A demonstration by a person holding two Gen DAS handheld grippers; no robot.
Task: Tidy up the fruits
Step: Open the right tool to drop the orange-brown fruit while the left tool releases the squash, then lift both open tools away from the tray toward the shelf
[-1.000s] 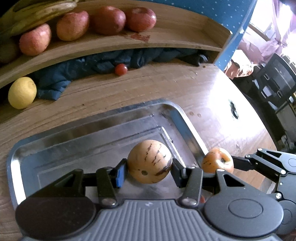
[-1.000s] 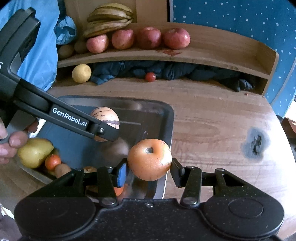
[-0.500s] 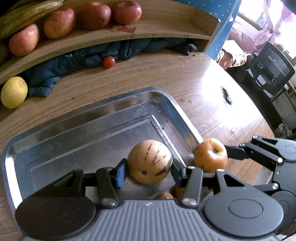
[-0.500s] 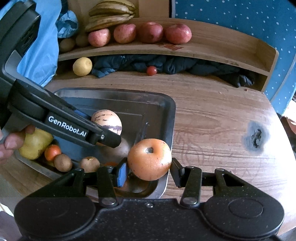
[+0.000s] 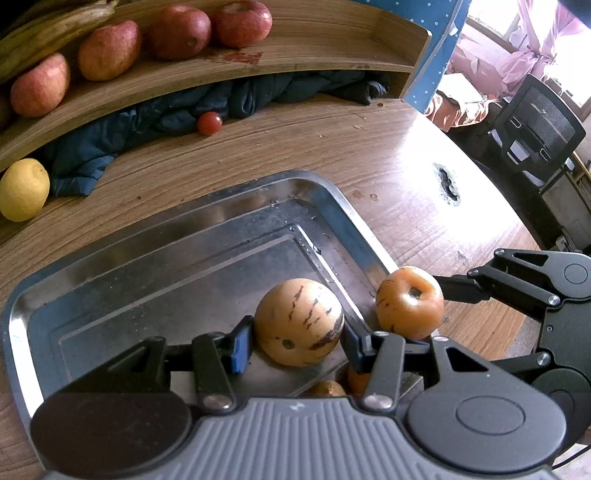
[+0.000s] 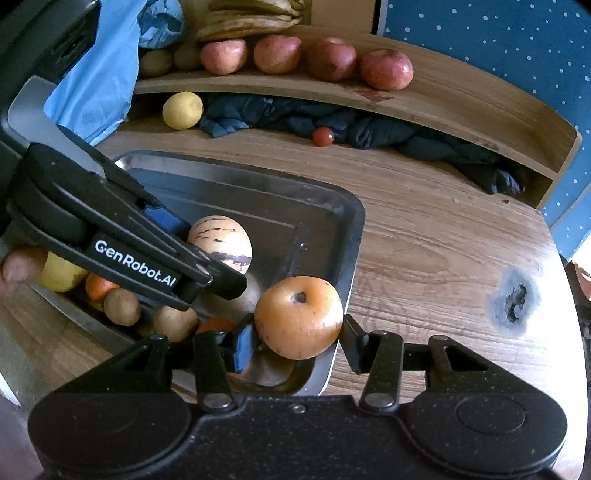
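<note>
My left gripper [image 5: 298, 341] is shut on a pale round melon with dark streaks [image 5: 298, 322], held over the right part of a steel tray [image 5: 332, 192]. My right gripper [image 6: 297, 341] is shut on an orange persimmon-like fruit [image 6: 299, 317], which hangs above the tray's near right rim [image 6: 354, 229]. In the left wrist view that fruit [image 5: 410, 302] sits just right of the melon. Several small fruits lie in the tray's near end: a yellow one [image 6: 59, 273], an orange one [image 6: 98, 286] and brown ones [image 6: 122, 306].
A curved wooden shelf [image 6: 461, 99] at the back carries red apples [image 6: 386, 70] and bananas [image 6: 251, 18]. Beneath it lie a dark blue cloth [image 6: 369, 127], a lemon [image 6: 183, 110] and a cherry tomato [image 6: 323, 136]. The table has a burn mark [image 6: 515, 297]. A thumb [image 6: 18, 264] shows at the left.
Both grippers have rolled slightly and keep their fruits. In the left wrist view the orange fruit has come closer to the melon. More of the tray's loose fruit shows in the right wrist view.
</note>
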